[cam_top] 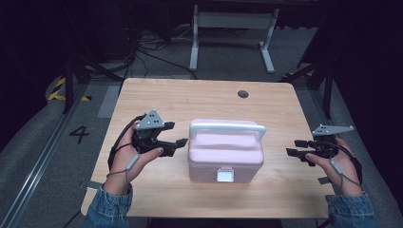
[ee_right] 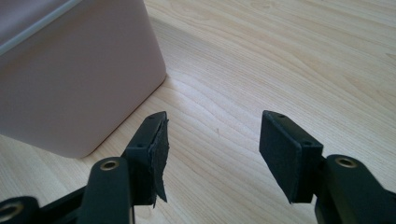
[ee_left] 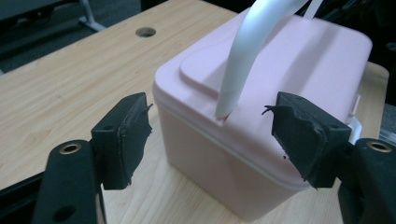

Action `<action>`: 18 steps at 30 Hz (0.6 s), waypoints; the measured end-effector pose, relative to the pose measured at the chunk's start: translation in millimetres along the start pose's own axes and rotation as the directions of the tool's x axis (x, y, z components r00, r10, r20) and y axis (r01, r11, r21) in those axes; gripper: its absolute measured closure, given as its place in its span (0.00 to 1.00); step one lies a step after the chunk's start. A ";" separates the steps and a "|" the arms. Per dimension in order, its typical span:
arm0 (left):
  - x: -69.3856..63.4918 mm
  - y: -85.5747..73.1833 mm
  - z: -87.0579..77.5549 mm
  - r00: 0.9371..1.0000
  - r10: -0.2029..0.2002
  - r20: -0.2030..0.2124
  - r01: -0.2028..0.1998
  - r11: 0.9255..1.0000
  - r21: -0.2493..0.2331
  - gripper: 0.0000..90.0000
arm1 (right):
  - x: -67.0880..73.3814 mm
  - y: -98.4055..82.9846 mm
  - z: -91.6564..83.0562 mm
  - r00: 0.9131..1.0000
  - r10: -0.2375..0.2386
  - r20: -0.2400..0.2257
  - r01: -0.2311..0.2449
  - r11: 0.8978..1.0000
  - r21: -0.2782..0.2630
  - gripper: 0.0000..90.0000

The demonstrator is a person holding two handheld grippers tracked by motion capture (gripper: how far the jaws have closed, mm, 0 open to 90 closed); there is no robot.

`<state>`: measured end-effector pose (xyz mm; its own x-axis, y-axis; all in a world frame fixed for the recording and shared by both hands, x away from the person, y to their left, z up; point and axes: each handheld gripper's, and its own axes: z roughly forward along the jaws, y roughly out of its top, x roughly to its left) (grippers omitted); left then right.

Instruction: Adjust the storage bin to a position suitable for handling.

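Left gripper [cam_top: 177, 146] level, jaws spread, empty, just left of box [cam_top: 225, 156]. Right gripper [cam_top: 295, 147] level, spread, empty, right of box, apparently clear. Box mid-table [cam_top: 199, 97], handle [cam_top: 227, 127] raised.

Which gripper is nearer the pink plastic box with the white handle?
Left. The left gripper hangs open just off the pink plastic box's left end, near the white handle. The right gripper waits open, farther off its right side.
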<state>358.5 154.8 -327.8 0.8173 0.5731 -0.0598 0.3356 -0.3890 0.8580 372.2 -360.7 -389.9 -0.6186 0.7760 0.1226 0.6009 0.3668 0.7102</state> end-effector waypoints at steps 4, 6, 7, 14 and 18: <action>-4.0 4.2 6.6 0.999 0.005 0.032 -0.005 1.000 -0.015 0.33 | 1.1 -1.1 -0.7 1.000 0.006 0.003 -0.006 1.000 -0.012 0.48; -4.4 5.0 12.1 0.999 0.033 0.040 -0.032 0.999 -0.033 0.33 | 1.1 -1.7 -1.6 1.000 0.005 0.004 -0.005 1.000 -0.021 0.48; -4.4 5.4 14.9 0.998 0.058 0.037 -0.057 0.997 -0.044 0.33 | 1.3 -2.0 -2.3 1.000 0.007 0.004 -0.007 1.000 -0.021 0.48; -8.7 8.6 33.9 0.997 0.064 0.044 -0.061 0.995 -0.075 0.34 | 1.1 -3.1 -2.4 1.000 -0.010 0.006 0.010 1.000 -0.015 0.51; -8.5 8.8 40.0 0.998 0.007 0.061 -0.001 0.995 -0.099 0.48 | 1.6 -2.9 -2.0 1.000 -0.013 0.005 0.013 1.000 -0.012 0.51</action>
<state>373.2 117.6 -340.1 0.8468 0.5251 -0.0846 0.2865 -0.3163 0.9044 368.4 -361.5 -390.4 -0.6237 0.7739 0.1098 0.5866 0.3705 0.7202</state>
